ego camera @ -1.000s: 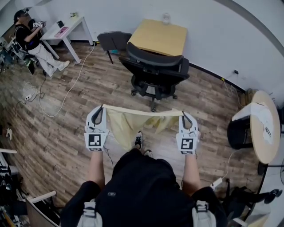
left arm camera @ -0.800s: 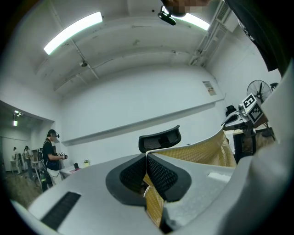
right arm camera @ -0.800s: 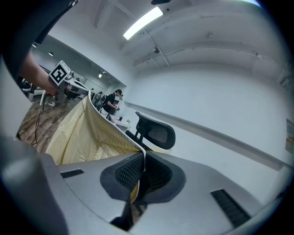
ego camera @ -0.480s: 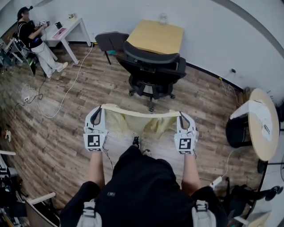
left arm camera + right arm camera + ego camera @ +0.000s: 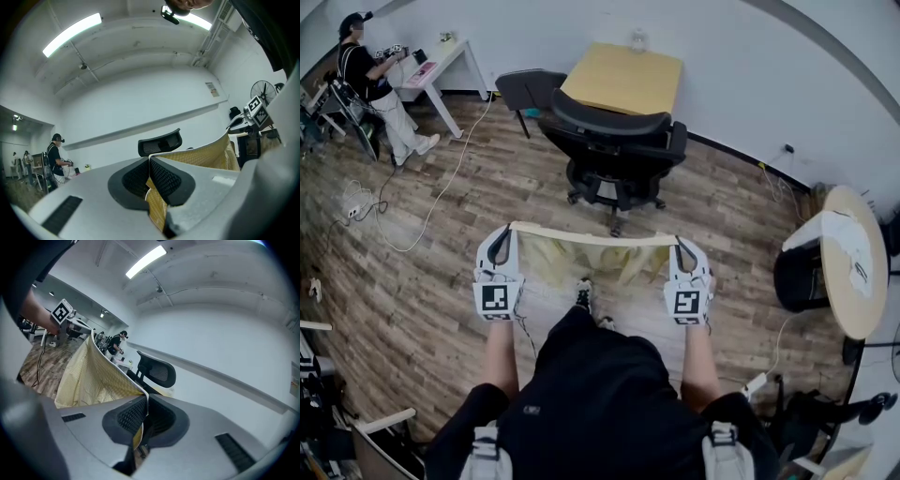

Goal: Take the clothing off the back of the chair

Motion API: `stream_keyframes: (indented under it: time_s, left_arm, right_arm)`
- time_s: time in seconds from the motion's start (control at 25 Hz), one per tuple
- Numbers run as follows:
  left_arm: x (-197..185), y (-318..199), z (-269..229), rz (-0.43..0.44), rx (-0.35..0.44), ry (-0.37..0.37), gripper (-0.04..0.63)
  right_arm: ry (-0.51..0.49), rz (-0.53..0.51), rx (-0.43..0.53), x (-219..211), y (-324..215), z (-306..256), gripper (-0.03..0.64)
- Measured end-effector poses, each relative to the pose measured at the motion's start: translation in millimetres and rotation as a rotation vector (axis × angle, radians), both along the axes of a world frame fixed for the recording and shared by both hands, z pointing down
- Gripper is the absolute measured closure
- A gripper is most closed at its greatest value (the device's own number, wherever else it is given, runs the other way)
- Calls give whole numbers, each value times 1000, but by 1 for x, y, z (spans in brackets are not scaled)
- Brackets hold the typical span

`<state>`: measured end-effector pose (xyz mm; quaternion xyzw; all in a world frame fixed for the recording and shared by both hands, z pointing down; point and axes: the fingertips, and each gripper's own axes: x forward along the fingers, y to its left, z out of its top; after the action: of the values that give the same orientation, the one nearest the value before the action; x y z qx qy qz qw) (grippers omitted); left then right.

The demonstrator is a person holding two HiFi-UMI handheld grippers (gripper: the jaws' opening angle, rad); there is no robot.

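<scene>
Bright, even light comes from long white ceiling tube lights (image 5: pixel 72 33) high above the jaws, and the tubes themselves glare white. Shadows on the brown wood-plank floor (image 5: pixel 441 234) are faint and soft. Every view bows strongly at its edges, with dark corners. Below the jaws, nearest the lens, both gripper views go soft.

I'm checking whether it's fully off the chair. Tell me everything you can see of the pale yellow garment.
The pale yellow garment looks like thin fabric with a fine dotted weave. Its top edge is stretched taut and roughly level between the left gripper and the right gripper, each shut on a corner. The rest hangs below in loose folds. It is held apart from the black office chair, not touching it.
</scene>
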<state>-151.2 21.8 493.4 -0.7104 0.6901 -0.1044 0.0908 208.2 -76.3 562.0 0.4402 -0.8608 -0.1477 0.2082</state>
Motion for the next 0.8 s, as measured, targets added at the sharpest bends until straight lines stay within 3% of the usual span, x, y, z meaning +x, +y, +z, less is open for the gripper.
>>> stream_keyframes:
  time_s: [0.12, 0.36, 0.8]
  left_arm:
    - [3, 0, 6, -9, -37, 4, 589]
    - [2, -6, 4, -4, -3, 14, 589]
    - [0, -6, 9, -24, -54, 13, 589]
  right_arm:
    - [6, -2, -3, 4, -3, 0, 615]
    - [-3, -5, -3, 2, -6, 1, 615]
    - [-1, -20, 2, -1, -13, 3, 615]
